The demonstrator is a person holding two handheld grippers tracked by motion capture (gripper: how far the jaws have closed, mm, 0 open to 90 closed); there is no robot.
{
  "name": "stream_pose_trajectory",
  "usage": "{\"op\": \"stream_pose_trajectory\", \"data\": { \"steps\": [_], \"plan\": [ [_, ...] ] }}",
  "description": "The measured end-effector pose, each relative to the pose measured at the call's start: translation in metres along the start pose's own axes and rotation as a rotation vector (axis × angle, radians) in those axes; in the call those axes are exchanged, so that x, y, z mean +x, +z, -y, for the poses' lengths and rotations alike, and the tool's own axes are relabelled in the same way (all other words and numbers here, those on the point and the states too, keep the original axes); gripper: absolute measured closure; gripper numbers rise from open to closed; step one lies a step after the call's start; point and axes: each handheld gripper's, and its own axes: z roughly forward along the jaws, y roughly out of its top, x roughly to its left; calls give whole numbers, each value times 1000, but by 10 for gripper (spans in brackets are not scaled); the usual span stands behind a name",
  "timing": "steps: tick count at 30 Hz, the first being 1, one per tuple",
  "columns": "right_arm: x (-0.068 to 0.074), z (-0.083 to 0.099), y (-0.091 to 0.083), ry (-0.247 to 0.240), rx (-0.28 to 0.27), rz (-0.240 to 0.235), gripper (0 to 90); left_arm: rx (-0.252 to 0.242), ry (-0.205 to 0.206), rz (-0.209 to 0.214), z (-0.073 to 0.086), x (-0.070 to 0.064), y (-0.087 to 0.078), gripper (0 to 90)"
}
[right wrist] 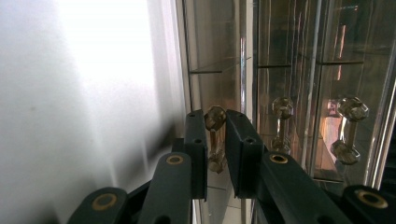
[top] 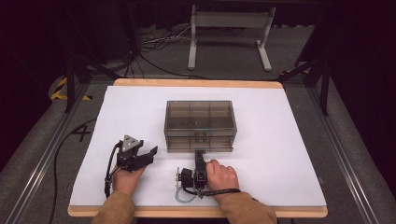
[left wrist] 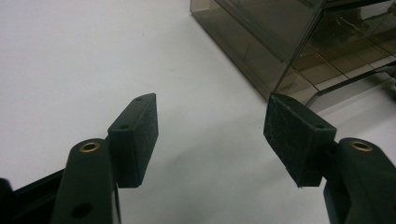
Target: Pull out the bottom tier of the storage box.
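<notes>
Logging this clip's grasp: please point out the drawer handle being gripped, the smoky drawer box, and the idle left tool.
drawer handle (right wrist: 215, 137), right gripper view, on its clear bar between the jaws.
drawer box (top: 200, 115), high view, on its top panel.
left tool (left wrist: 210, 137), left gripper view, midway between its open fingertips.

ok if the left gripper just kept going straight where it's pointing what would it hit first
Probably the smoky clear drawer box. The left gripper is open and empty, with bare white table between its jaws, and the box's near corner lies just ahead on its right side. Depth is hard to judge, so the right-hand jaw would likely touch first.
</notes>
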Motion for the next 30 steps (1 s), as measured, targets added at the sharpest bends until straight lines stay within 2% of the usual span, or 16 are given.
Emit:
{"op": "stream_pose_trajectory", "data": {
  "steps": [5,6,9,16,19,23,24,30],
  "plan": [
    [1,0,-5,1,-6,-6,798,1,0,0,0,0,0,361],
    [1,0,-7,4,-17,-10,900,1,0,0,0,0,0,361],
    [-2,-2,-13,11,-35,-11,900,3,1,0,0,0,0,361],
    [-6,-3,-14,31,-45,-13,872,1,0,0,0,0,0,361],
    [-10,-1,-15,46,-52,-35,851,1,-1,1,0,0,0,361],
    [-15,5,-17,126,-67,-67,837,1,-3,1,0,0,0,361],
    [-17,7,-17,127,-73,-73,836,0,-4,2,0,0,0,361],
    [-27,19,-19,215,-102,-117,820,4,-10,4,1,0,-1,360]
  ]
}}
